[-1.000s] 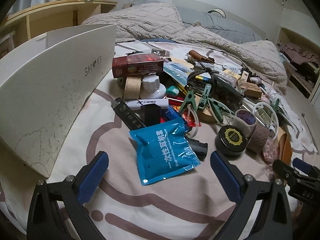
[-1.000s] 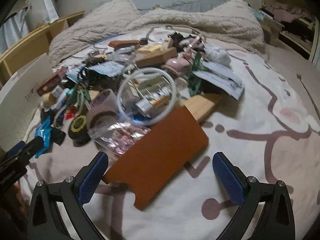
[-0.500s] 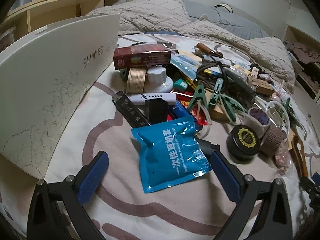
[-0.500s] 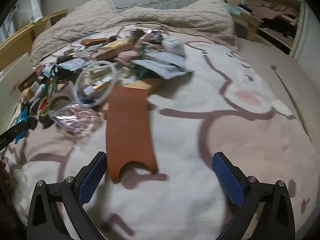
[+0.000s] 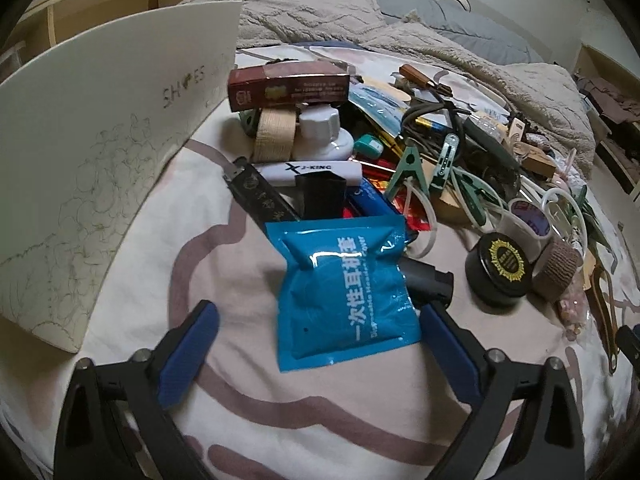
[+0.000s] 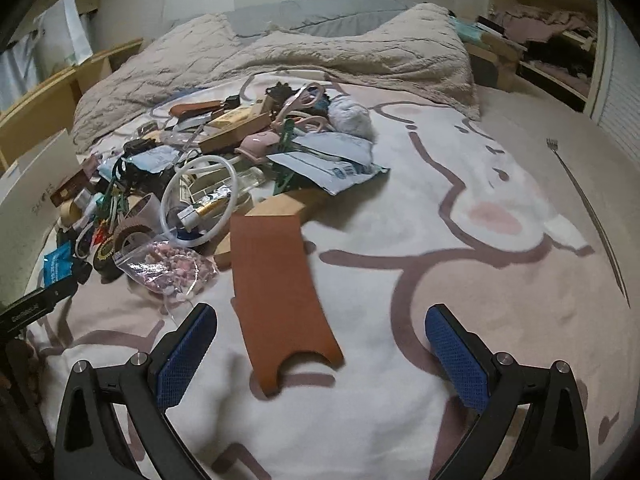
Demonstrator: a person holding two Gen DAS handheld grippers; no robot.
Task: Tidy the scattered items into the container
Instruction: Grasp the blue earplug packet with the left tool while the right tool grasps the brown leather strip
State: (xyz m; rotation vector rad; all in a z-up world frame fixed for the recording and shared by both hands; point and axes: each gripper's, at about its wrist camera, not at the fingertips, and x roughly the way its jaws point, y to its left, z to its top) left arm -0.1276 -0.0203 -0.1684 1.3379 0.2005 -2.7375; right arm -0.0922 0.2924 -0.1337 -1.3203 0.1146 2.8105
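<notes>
Ahead of both your tools lies the bed with its cream cover printed with brown-pink lines (image 6: pixel 500 264), and a beige knitted blanket (image 6: pixel 320 56) is bunched at its far end. To the left of your left gripper (image 5: pixel 316 328) stands the tall white cardboard shoe box (image 5: pixel 104 128), the container, with its wall facing you and the word SHOES printed on it. In the right view the same box shows only as a white edge at the far left.

The heap of scattered small items (image 5: pixel 440 168) lies straight ahead of the left gripper and to the front left of your right gripper (image 6: pixel 320 336).

A flat rust-brown leather piece with a notch in its near end (image 6: pixel 280 292) lies on the cover just in front of the right gripper, nearer to its left finger. The right jaws are spread wide and nothing is between the pads.

The shiny blue foil pouch with white characters (image 5: pixel 348 284) lies between the fingers of the left gripper. Its right edge is touching or just beside the right blue pad (image 5: pixel 448 344); which, you cannot tell. The left pad stands well clear of it. These jaws have just been closing, but they do not yet pinch the pouch.

Behind the pouch, a dark red carton (image 5: pixel 288 86) rests on top of a white plastic bottle (image 5: pixel 324 136). To the front right sits a round black tin with a gold emblem (image 5: pixel 504 268).
</notes>
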